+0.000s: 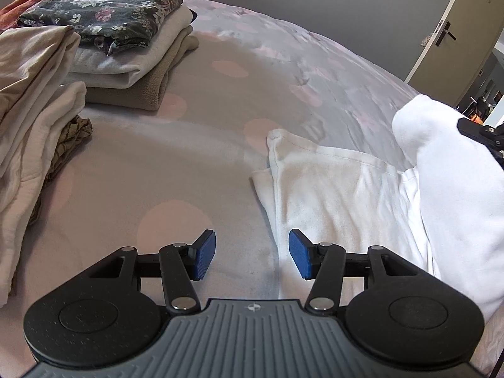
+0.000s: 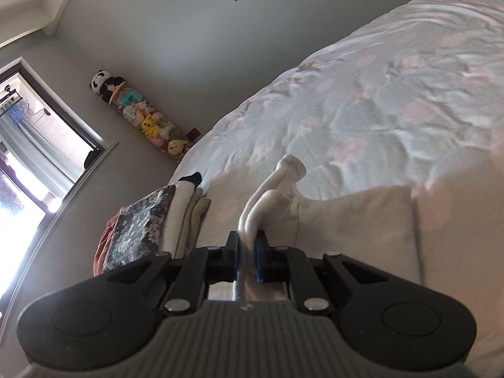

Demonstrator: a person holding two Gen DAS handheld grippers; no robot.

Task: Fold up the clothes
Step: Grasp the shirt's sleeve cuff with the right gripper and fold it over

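Note:
A white garment lies on the bedspread at the right of the left wrist view, one end lifted into a hump toward the right edge. My left gripper hovers open above the garment's near-left edge, nothing between its blue pads. In the right wrist view my right gripper is shut on a bunched fold of the white garment, which rises off the bed; the rest of the cloth trails to the right. Part of the right gripper's black frame shows at the far right.
A stack of folded clothes, topped by a dark floral piece, sits at the back left of the bed. Loose cream clothing is heaped at the left. A door stands at the right; a window and hanging soft toys lie beyond the bed.

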